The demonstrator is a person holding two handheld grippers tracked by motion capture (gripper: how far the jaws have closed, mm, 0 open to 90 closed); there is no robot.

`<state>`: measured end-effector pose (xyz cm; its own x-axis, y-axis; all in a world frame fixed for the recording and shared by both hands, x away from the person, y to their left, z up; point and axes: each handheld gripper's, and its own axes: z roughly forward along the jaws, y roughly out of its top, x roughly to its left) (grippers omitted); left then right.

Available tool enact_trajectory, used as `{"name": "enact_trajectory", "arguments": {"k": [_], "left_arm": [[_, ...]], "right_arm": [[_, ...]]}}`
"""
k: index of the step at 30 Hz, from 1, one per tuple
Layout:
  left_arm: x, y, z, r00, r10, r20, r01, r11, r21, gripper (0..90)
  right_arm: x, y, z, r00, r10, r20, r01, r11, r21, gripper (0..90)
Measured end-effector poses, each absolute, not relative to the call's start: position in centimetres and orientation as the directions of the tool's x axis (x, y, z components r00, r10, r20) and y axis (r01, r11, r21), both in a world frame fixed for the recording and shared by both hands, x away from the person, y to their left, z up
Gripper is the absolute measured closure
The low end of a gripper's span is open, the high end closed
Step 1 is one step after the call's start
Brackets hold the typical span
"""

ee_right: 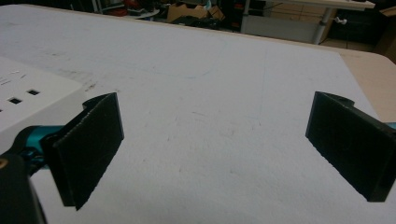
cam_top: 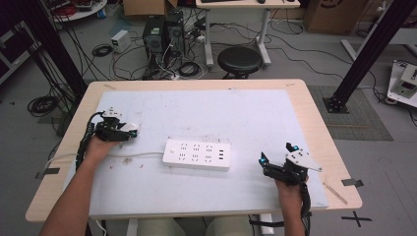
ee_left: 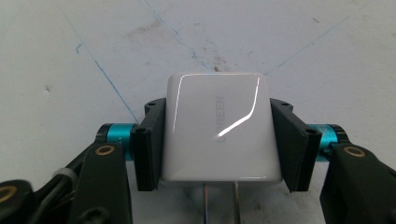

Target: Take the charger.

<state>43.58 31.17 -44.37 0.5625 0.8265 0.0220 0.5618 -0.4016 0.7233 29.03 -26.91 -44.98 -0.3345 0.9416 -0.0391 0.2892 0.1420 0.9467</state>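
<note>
Left gripper [ee_left: 219, 140] clamped on white charger [ee_left: 219, 128], pads pressing both its sides, prongs pointing back toward the claw body. Right gripper [ee_right: 212, 140] jaws spread wide, nothing between them; power strip [ee_right: 28, 100] just beside its left jaw

Even, fairly bright overhead light falls on the pale tabletop [cam_top: 246, 113], while the floor beyond stays dimmer. Shadows are soft and short. Between the left fingers [ee_left: 149, 149], the glossy white charger [ee_left: 219, 130] carries a sharp curved streak of glare. The right fingers [ee_right: 93, 144] look soft, slightly out of focus.
</note>
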Motion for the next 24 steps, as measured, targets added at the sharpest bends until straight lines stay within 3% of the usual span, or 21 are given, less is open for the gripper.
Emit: {"name": "enact_trajectory", "arguments": {"k": [10, 24], "left_arm": [[42.3, 31.2, -42.0, 0.514, 0.857, 0.032, 0.524, -0.343, 0.779, 42.5], [37.8, 30.4, -38.2, 0.452, 0.892, 0.013, 0.447, -0.239, 0.862, 42.5]], "right_arm": [[29.0, -26.9, -45.0, -0.337, 0.941, -0.041, 0.288, 0.145, 0.947, 4.0], [29.0, -27.0, -45.0, -0.344, 0.938, -0.037, 0.285, 0.142, 0.948, 4.0]]}}
